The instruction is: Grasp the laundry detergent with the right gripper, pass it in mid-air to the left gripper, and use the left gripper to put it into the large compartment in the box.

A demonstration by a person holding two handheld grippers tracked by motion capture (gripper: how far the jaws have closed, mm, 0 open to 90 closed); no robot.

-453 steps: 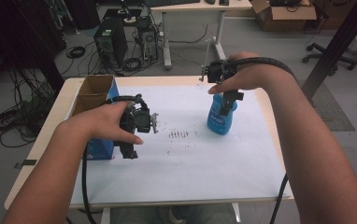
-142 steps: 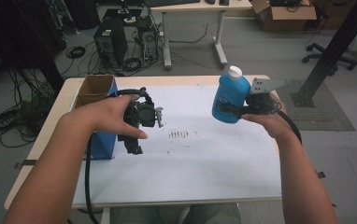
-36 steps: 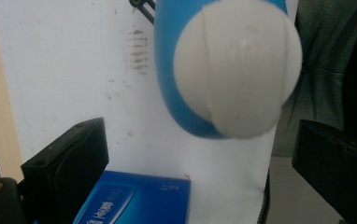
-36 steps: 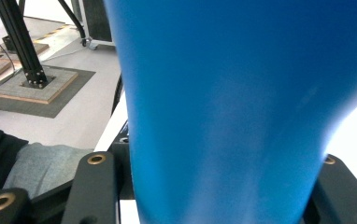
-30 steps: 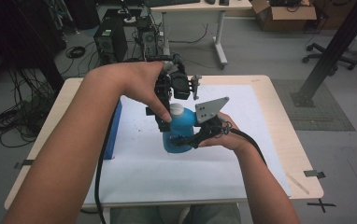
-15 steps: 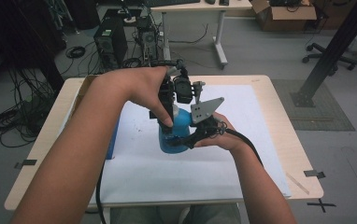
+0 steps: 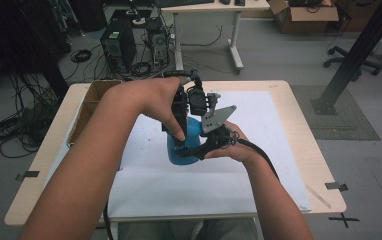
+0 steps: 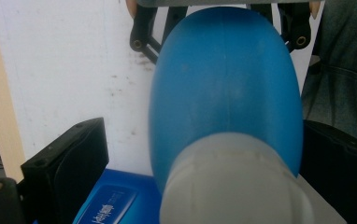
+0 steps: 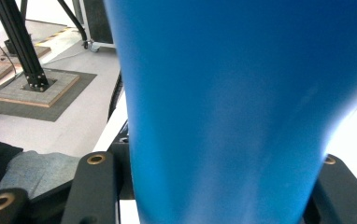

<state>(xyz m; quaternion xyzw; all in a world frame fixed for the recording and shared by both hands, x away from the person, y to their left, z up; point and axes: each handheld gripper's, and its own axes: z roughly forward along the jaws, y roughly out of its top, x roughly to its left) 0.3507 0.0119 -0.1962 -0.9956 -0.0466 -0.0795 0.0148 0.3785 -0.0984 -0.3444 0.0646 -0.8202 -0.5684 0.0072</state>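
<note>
- Leftmost, an open brown cardboard box (image 7: 90, 107) sits at the far left of the light wooden table (image 7: 299, 125), beside the white paper sheet (image 7: 259, 107) covering the tabletop.
- Reaching in from the near left, the person's left forearm angles toward the centre; the left hand (image 7: 154, 97) curls over the left gripper (image 7: 181, 145), which points downward.
- Its jaws stand on either side of the white screw cap (image 8: 232, 182); whether they press on it I cannot tell.
- At mid-table, the blue plastic bottle (image 7: 185, 145) is held above the sheet.
- From the near right, the right hand (image 7: 229, 145) steers the right gripper (image 7: 199, 150), jaws clenched around the bottle's body.
</note>
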